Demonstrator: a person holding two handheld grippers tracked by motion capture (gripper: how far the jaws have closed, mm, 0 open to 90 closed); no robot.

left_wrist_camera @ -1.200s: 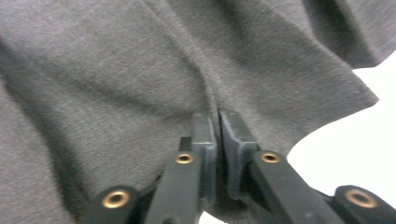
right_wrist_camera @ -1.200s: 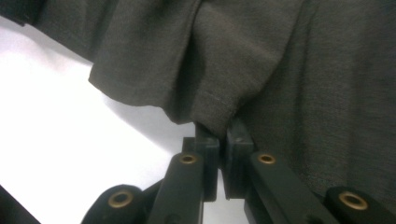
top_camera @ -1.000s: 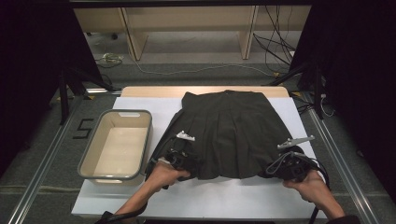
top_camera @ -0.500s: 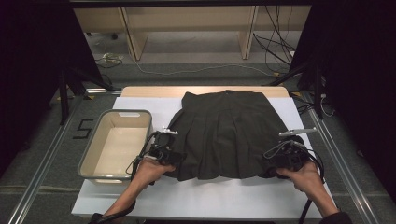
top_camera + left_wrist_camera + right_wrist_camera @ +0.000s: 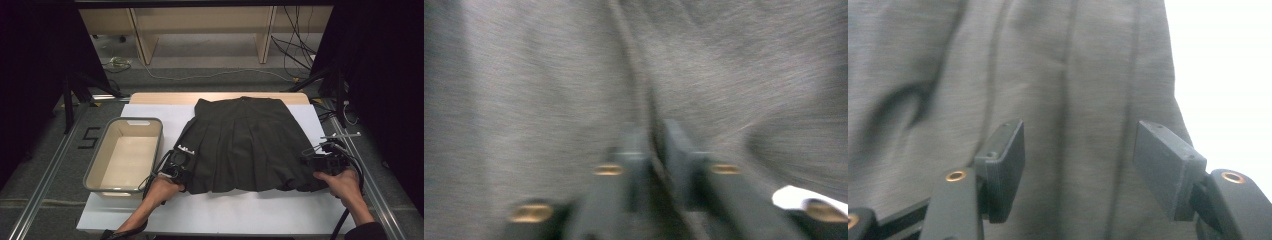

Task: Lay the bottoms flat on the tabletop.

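Observation:
A dark pleated skirt (image 5: 245, 145) lies spread flat on the white table top (image 5: 250, 215). My left gripper (image 5: 190, 169) is at the skirt's lower left edge. In the left gripper view the skirt (image 5: 549, 75) is blurred and close, and the left gripper (image 5: 653, 145) has just been closing: its jaws stand together with a fold of the fabric pinched between them. My right gripper (image 5: 307, 162) is at the skirt's lower right edge. In the right gripper view its jaws have just been opening, and the right gripper (image 5: 1078, 150) stands wide apart over the skirt (image 5: 948, 60), pressing nothing.
A beige bin (image 5: 95, 170) with nothing in it stands on the table left of the skirt, close to my left hand. Bare white table (image 5: 1228, 60) lies right of the skirt's edge. Metal rails run along both table sides; cables lie on the floor behind.
Both hands moved from the near hem to the skirt's side edges. The left jaws went from apart to shut on the fabric. The right hand slid outward to the right. The skirt lies flatter.

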